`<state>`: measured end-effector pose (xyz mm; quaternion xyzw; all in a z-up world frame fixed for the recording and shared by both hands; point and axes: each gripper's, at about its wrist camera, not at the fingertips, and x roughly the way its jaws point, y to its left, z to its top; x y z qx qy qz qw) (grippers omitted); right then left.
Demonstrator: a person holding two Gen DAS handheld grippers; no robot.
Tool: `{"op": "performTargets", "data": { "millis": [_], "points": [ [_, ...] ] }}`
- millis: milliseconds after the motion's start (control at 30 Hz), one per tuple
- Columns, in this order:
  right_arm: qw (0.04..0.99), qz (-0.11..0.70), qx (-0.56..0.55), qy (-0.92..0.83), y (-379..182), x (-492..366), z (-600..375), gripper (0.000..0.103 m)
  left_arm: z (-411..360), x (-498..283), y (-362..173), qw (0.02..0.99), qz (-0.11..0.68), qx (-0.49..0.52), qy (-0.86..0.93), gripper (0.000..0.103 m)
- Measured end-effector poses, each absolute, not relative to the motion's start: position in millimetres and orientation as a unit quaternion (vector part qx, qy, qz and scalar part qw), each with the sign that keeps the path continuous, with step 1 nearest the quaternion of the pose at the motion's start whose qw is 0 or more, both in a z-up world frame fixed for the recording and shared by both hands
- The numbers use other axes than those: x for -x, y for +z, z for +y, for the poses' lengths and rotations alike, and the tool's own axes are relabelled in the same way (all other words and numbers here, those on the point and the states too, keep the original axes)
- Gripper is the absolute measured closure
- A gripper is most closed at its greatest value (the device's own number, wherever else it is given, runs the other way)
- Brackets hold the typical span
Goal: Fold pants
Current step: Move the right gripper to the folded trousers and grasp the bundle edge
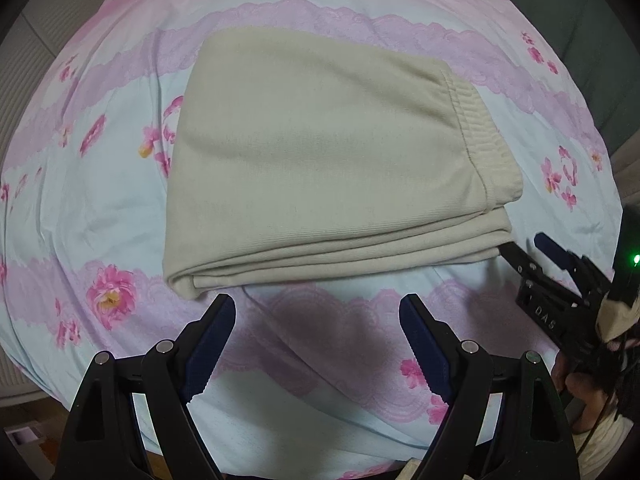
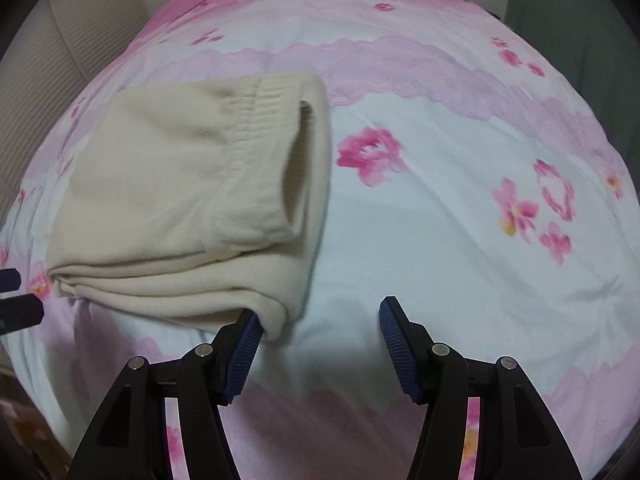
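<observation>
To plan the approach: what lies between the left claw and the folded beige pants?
Only bare floral bedsheet, seen in the left wrist view, separates left claw from pants.

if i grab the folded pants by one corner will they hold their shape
Probably not: the pants are soft ribbed knit, so they would likely droop. The stacked layers at the near edge look loose and may slide apart. They look light and should drag easily across the bedsheet.

Right view: left tongs [image 2: 16, 296] cut off at the frame's left edge, only tips visible. Pants [image 2: 180, 200] blurred near the waistband opening (inner layers indistinct). Bed [image 2: 440, 240] edges cropped.
</observation>
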<state>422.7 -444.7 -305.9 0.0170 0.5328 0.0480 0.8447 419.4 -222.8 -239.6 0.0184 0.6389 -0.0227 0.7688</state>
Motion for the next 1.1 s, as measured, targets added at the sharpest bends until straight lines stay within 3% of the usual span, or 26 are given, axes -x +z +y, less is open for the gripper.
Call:
{"op": "performTargets", "data": {
  "millis": [200,467,567,800,1100],
  "points": [
    [0.839,0.541,0.005,-0.057,-316.4,-407.4,-465.4,0.045,-226.1,-419.6,-233.4,0.776,0.63,-0.02,-0.03,0.019],
    [0.831,0.539,-0.13,-0.029,-292.8,-380.6,-487.4,0.043,-206.7,-415.7,-225.4,0.793,0.608,-0.016,-0.025,0.017],
    [0.829,0.525,-0.192,0.002,-282.9,-369.6,-473.7,0.029,-191.4,-413.3,-219.9,0.805,0.593,-0.025,-0.016,0.012],
    [0.809,0.499,-0.311,0.027,-302.6,-365.6,-431.1,0.025,-145.7,-414.9,-217.9,0.831,0.552,-0.065,-0.01,0.007],
    [0.775,0.387,-0.499,0.018,-358.4,-365.3,-413.1,0.007,-103.8,-430.2,-251.3,0.829,0.554,-0.071,-0.033,0.007]
  ]
}}
